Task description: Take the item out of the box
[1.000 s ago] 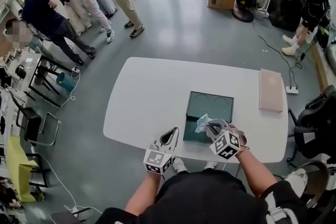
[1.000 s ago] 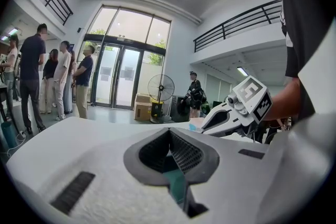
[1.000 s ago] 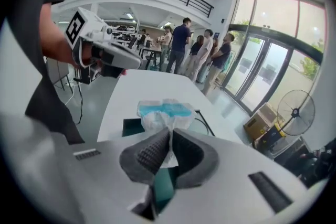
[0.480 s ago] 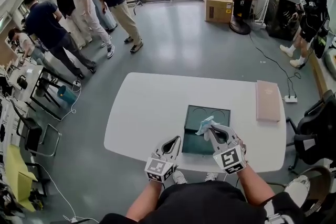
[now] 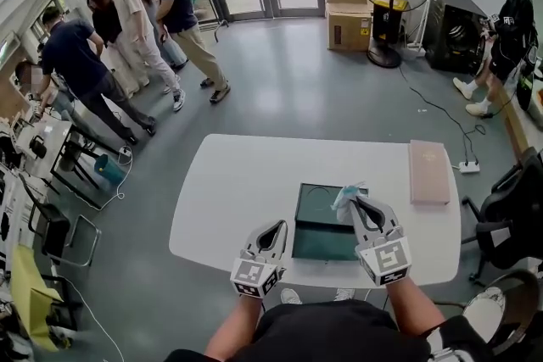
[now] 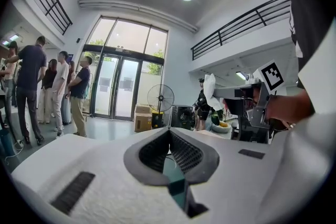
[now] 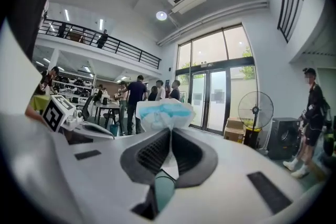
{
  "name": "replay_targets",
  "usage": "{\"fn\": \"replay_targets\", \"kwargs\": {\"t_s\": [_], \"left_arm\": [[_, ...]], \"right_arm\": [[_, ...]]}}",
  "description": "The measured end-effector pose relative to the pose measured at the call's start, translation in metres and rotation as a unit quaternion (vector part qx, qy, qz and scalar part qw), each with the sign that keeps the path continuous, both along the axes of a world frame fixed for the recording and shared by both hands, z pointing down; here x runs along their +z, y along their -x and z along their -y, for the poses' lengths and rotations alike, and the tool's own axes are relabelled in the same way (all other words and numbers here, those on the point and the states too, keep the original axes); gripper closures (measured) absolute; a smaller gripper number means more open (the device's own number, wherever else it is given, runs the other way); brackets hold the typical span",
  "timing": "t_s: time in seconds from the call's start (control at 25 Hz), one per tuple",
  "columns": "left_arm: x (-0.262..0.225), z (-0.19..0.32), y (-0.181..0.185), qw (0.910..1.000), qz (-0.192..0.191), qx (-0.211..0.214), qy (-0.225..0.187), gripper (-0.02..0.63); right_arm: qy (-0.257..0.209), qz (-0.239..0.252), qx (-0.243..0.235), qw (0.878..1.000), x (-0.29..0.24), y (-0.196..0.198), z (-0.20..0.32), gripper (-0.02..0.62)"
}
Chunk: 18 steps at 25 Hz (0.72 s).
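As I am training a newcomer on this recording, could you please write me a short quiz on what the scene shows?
1. What does the right gripper hold? A) a white and light-blue packet B) a cup C) nothing
2. True or false: the left gripper has its jaws closed on the dark green box.
3. Which thing lies on the white table to the right of the box?
Key: 1 A. 2 False: its jaws are shut on nothing, apart from the box. 3 The flat pink box.
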<state>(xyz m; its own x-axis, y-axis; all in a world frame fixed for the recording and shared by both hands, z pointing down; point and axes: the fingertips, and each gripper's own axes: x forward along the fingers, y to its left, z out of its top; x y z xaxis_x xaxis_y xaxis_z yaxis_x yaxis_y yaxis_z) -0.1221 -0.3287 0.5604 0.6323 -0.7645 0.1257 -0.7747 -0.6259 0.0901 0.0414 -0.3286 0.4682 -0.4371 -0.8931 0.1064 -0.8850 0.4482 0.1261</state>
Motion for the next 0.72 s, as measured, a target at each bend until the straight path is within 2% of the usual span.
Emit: {"fn": "replay_targets", "kwargs": {"t_s": [0.24, 0.72], "left_arm": [[-0.010, 0.007, -0.008, 0.9999, -0.002, 0.002, -0.013, 0.597], [-0.027, 0.011, -0.022, 0.9993, 0.001, 0.016, -0.033, 0.597]], "right_arm": [[-0.021, -0.004, 0.029, 0.999, -0.007, -0.018, -0.001, 0.588], [-0.022, -0.003, 0.041, 0.999, -0.005, -0.029, -0.003, 0.588]]}}
